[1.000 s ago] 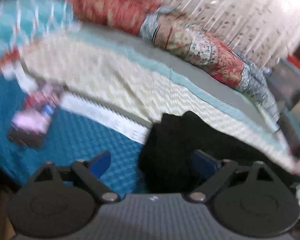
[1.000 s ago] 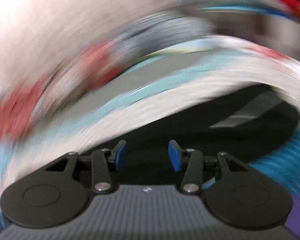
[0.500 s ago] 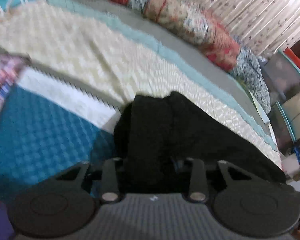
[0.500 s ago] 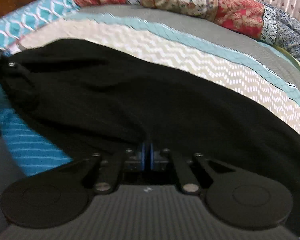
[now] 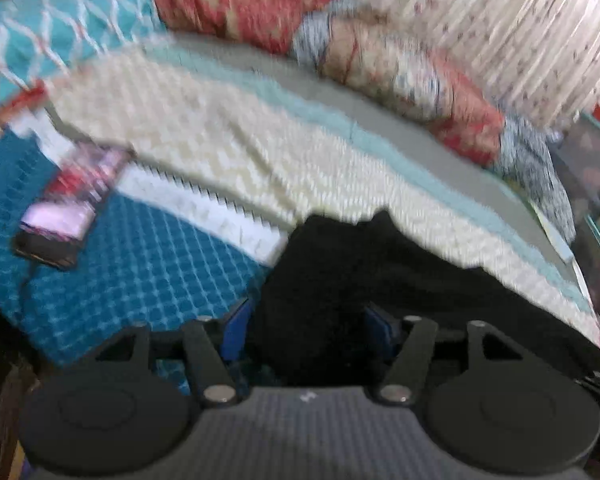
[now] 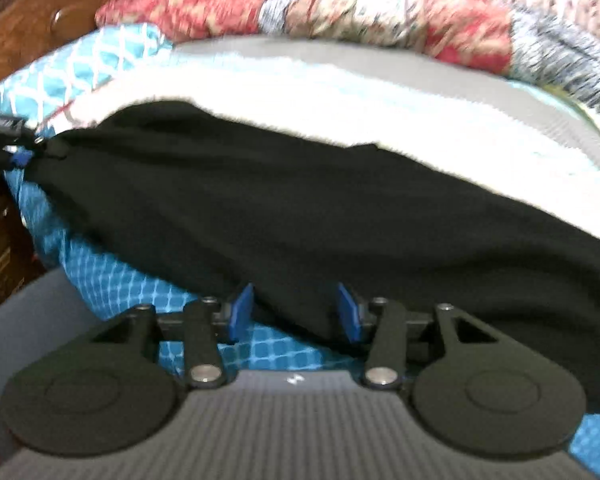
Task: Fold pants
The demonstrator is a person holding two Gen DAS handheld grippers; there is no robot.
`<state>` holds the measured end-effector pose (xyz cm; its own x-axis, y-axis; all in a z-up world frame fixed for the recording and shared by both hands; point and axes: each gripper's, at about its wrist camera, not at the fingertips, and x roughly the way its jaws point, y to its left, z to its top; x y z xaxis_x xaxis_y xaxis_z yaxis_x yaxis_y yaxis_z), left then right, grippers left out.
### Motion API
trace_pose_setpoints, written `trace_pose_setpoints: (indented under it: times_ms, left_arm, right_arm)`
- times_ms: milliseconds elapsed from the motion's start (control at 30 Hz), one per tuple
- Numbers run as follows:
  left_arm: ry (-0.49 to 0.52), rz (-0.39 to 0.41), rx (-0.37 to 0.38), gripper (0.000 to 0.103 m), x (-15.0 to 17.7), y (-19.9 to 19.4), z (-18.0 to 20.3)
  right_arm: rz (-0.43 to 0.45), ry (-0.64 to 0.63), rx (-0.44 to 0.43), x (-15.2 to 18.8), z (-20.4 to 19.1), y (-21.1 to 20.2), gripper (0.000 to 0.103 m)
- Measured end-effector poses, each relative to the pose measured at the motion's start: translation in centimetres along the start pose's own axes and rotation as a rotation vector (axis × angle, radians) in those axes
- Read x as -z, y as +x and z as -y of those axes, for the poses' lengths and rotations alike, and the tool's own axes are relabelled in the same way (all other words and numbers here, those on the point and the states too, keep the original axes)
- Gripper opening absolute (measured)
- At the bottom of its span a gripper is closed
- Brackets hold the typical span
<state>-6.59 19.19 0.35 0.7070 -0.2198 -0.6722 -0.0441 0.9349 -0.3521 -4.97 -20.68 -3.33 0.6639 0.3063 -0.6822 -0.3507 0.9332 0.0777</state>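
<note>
Jaws of both grippers are opening around the blurred black pants (image 6: 300, 216), whose far ends are cut off.

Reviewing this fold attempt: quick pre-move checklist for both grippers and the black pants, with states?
1. Left gripper free of cloth: cannot tell. Jaws opening; the black pants fill the gap between the blue pads, contact too blurred to judge.
2. Right gripper free of cloth: cannot tell. Jaws opening; the pants' near edge lies between the pads.
3. Pants flat on the bed: not ok. Cloth looks bunched at the end by the left gripper.
4. Pants fully on the bedspread: ok, in both views.
5. Fold path clear: ok. The packet lies apart from the pants.
6. Image sharpness: not ok, both views blurred.
</note>
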Motion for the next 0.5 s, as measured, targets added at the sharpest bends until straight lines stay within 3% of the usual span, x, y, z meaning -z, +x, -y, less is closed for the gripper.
trace_pose_setpoints:
  times_ms: [100,200,300,400,467,500]
  left_arm:
    - [0.101,0.117,-0.008,0.057,0.7,-2.1,3.6]
    - [0.204,0.163,0.064,0.057,1.2,-2.1,7.5]
    - [0.326,0.129,0.108,0.057,1.8,0.1,10.6]
    - [0.388,0.066,0.078,0.056,2.2,4.0,11.7]
    - [0.397,-0.024,0.000,0.056,2.1,7.5,11.3]
    - [0.398,-0.086,-0.083,0.054,2.1,9.6,10.7]
  right_arm:
    - [0.046,0.077,0.039,-0.3,1.9,-0.7,0.049]
    - [0.057,0.170,0.080,-0.1,3.3,-0.2,0.049]
    - [0.043,0.237,0.098,-0.2,4.1,1.2,0.049]
    - [0.039,0.295,0.092,0.0,5.3,1.9,0.049]
    - [0.025,0.340,0.115,0.4,6.8,2.0,0.049]
    - [0.012,0.366,0.148,0.8,7.9,1.7,0.049]
